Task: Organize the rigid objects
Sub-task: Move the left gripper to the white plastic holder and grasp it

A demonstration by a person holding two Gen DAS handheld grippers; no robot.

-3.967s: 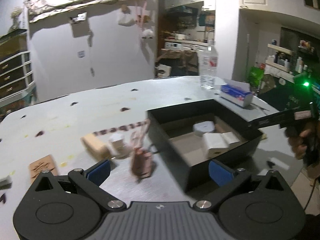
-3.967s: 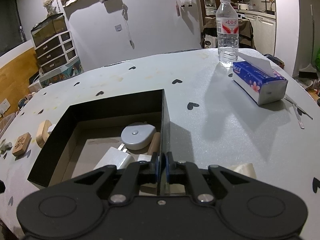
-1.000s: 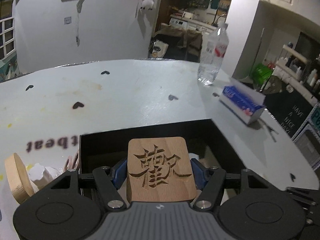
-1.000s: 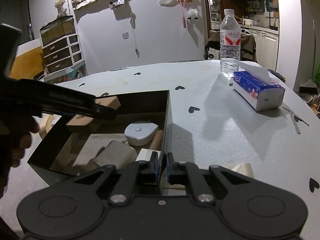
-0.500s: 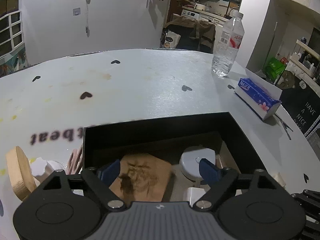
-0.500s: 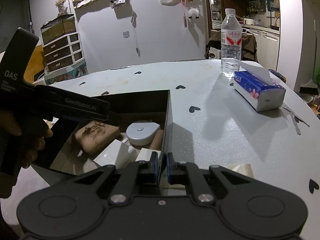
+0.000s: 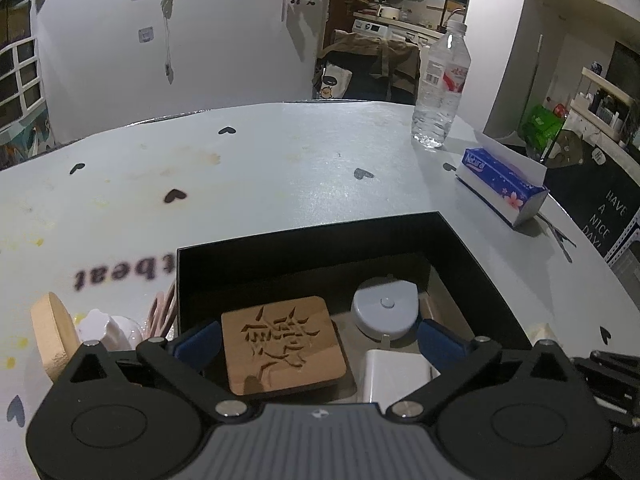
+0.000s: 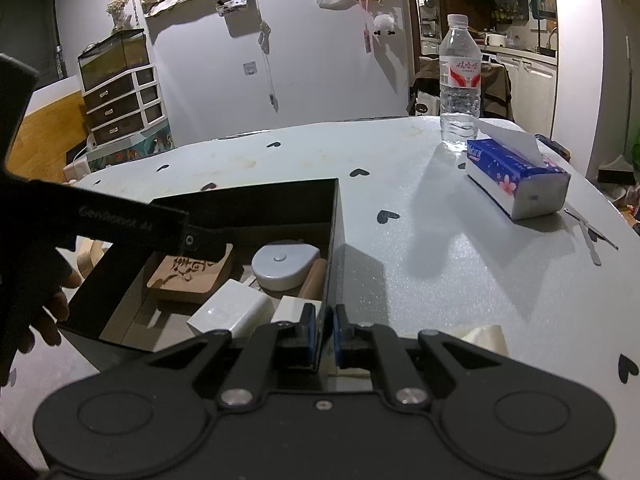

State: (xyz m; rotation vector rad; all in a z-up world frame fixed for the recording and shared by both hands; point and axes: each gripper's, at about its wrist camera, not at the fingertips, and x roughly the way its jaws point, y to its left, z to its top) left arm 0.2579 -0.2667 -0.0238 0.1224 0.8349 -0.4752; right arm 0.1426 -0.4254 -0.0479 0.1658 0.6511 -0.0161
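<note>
Now the carved wooden block [image 7: 282,346] lies flat in the black box [image 7: 304,246], left tool [image 7: 318,340] spread wide.

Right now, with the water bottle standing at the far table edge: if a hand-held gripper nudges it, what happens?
The water bottle is tall on a narrow base, so a high push probably tips it. It looks nearly empty, so likely light and quick to slide. Its clear thin wall may flex under a squeeze; once on its side, it could roll.
</note>
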